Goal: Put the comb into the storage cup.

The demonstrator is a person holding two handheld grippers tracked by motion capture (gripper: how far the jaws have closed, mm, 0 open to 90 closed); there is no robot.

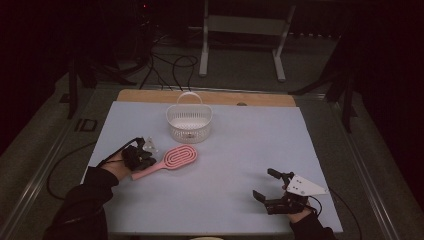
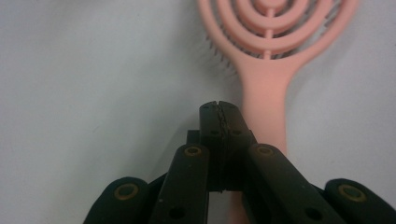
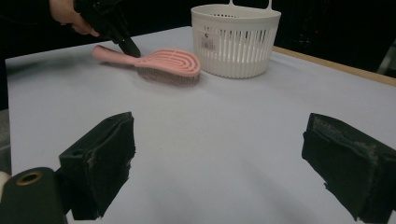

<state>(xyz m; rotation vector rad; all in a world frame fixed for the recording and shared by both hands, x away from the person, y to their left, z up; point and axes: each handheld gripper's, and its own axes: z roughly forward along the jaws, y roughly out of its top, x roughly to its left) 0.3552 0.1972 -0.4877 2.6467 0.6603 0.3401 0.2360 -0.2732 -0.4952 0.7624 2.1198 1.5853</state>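
Pink hairbrush at centre-left of the high view, below the white basket — pickup step.
Left tool clamped shut beside the handle, gripping nothing; right tool wide, lower right. Next, I judge — reopen, straddle handle, close.

A dim lab: cables trail over the floor behind a covered table.
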